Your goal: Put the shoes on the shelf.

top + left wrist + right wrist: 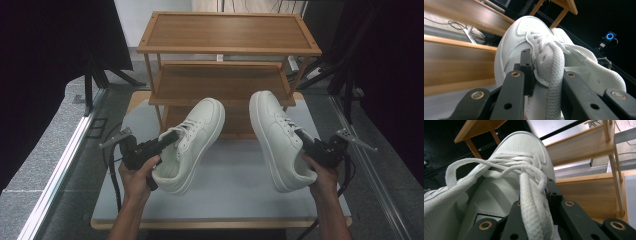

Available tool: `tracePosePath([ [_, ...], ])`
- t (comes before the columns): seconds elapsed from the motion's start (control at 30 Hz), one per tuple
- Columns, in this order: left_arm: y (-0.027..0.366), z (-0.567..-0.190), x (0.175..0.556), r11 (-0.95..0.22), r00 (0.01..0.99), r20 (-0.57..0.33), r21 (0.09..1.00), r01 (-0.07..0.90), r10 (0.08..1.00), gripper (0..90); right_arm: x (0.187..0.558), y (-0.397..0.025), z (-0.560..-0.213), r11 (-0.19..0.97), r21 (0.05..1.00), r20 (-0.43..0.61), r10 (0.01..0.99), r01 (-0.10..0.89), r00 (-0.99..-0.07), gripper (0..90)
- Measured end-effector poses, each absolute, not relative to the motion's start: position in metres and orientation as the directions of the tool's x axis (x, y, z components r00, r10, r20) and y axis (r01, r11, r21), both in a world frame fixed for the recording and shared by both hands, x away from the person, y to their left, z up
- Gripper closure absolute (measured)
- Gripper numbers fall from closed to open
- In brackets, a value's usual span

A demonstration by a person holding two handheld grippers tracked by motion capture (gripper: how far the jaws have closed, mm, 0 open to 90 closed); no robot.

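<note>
Left gripper (167,138) jaws clamped on left shoe (192,145) at tongue and laces, shoe at worktop (235,200) 9 o'clock, toe toward 12. Right gripper (306,141) jaws clamped on right shoe (280,140) at 3 o'clock. Wooden shelf rack (227,47) at 12 o'clock.

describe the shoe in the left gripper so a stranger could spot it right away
In front of the wooden rack, two white sneakers are held above the grey mat. The left sneaker is the one clamped by the left hand-held gripper, its toe leaning right.
</note>
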State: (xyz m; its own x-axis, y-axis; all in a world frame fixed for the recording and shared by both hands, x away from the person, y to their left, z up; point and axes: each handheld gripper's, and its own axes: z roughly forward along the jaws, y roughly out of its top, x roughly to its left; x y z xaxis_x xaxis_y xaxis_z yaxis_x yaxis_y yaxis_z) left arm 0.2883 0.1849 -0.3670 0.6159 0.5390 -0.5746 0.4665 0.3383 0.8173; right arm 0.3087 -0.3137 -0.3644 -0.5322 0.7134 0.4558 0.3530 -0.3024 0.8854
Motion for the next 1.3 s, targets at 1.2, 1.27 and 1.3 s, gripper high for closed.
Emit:
tracePosePath([
  [1.2,0.143,-0.304,0.400,0.373,0.494,-0.536,0.840,0.395,0.685,79.8,0.419,-0.233,-0.284,-0.245,0.903,0.390,0.813,0.354,-0.433,82.8],
  [1.27,0.143,-0.303,0.405,0.379,0.479,-0.540,0.837,0.395,0.692,79.8,0.426,-0.227,-0.284,-0.243,0.901,0.388,0.823,0.360,-0.415,82.6],
  [1.3,0.142,-0.303,0.407,0.386,0.471,-0.545,0.833,0.396,0.694,79.8,0.430,-0.224,-0.284,-0.240,0.902,0.382,0.831,0.360,-0.403,82.6],
])
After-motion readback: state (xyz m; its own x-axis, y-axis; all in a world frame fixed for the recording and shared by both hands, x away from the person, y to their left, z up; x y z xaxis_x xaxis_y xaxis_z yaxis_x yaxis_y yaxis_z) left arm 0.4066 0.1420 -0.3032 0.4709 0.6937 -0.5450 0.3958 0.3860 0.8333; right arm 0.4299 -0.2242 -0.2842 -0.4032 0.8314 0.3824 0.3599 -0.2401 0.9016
